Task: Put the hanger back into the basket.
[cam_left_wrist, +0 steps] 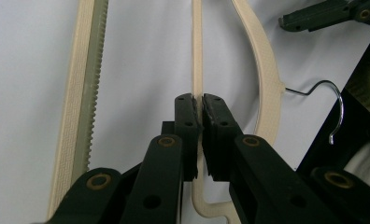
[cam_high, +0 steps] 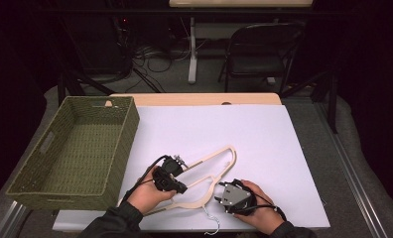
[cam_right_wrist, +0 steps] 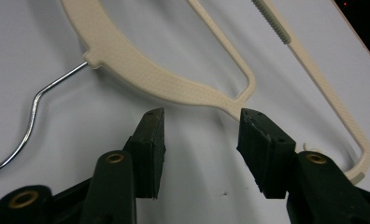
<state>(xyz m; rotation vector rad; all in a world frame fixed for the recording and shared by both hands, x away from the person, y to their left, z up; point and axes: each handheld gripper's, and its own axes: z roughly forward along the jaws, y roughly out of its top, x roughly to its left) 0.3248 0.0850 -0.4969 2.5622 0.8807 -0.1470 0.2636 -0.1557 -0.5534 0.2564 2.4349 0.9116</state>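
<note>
A cream plastic hanger (cam_high: 212,155) with a metal hook (cam_high: 210,218) lies flat on the white table, near the front edge. In the left gripper view, my left gripper (cam_left_wrist: 200,100) is shut on the hanger's thin inner bar (cam_left_wrist: 197,46), with the ribbed trouser bar (cam_left_wrist: 82,70) to its left and the hook (cam_left_wrist: 335,107) to its right. My left gripper (cam_high: 174,171) sits over the hanger's middle in the high view. My right gripper (cam_right_wrist: 202,119) stands open just short of the hanger's curved shoulder (cam_right_wrist: 141,70), nothing between its jaws. It rests by the hook end (cam_high: 229,196).
A green woven basket (cam_high: 127,131), empty, stands at the table's left side. The white sheet (cam_high: 244,124) stretches bare behind and to the right of the hanger. A folding chair (cam_high: 264,49) and cables lie beyond the far edge.
</note>
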